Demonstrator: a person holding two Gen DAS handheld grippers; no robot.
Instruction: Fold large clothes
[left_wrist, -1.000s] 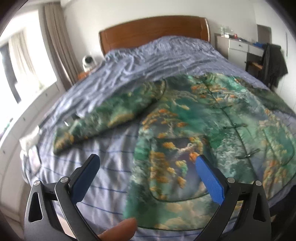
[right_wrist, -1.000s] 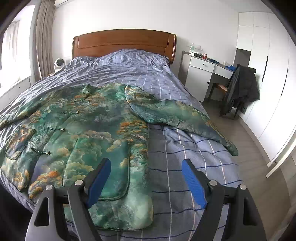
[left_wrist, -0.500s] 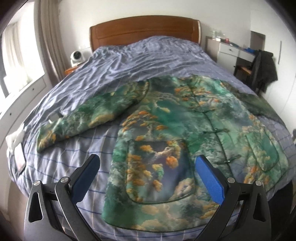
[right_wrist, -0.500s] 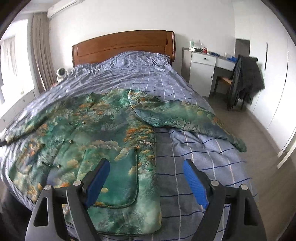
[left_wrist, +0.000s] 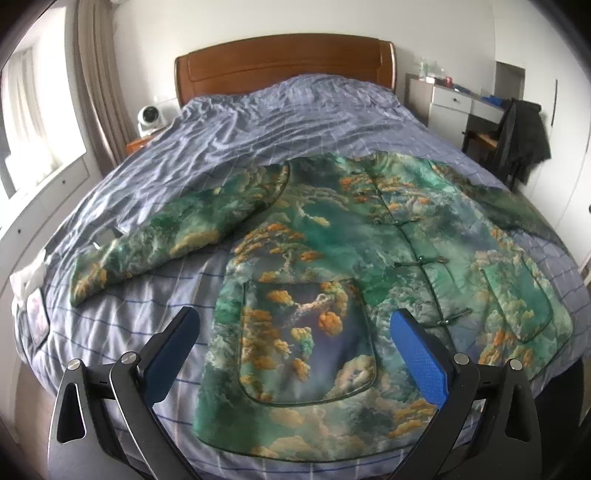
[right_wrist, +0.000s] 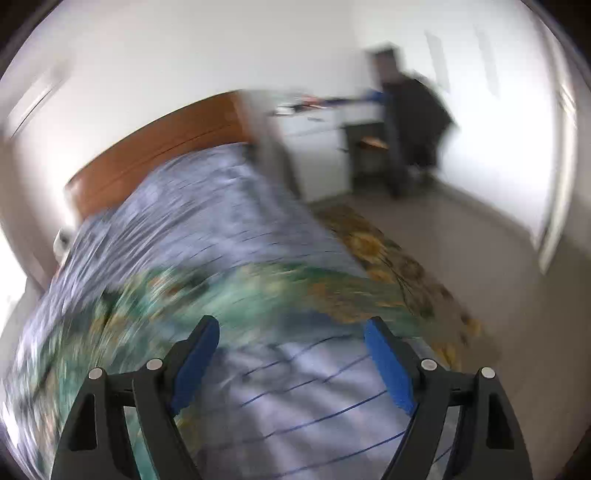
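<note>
Green quilted jacket (left_wrist: 369, 258) with orange cloud print lies flat and unfolded, sleeves spread, near the foot edge of the blue checked bed (left_wrist: 258, 122). Left gripper (left_wrist: 295, 343) and right gripper (right_wrist: 291, 354) both gape, empty; folding has yet to begin.

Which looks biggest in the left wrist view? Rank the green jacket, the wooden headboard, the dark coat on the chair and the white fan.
Largest to smallest as they appear:
1. green jacket, though it lies nearest the camera, which enlarges it
2. wooden headboard
3. dark coat
4. white fan
</note>
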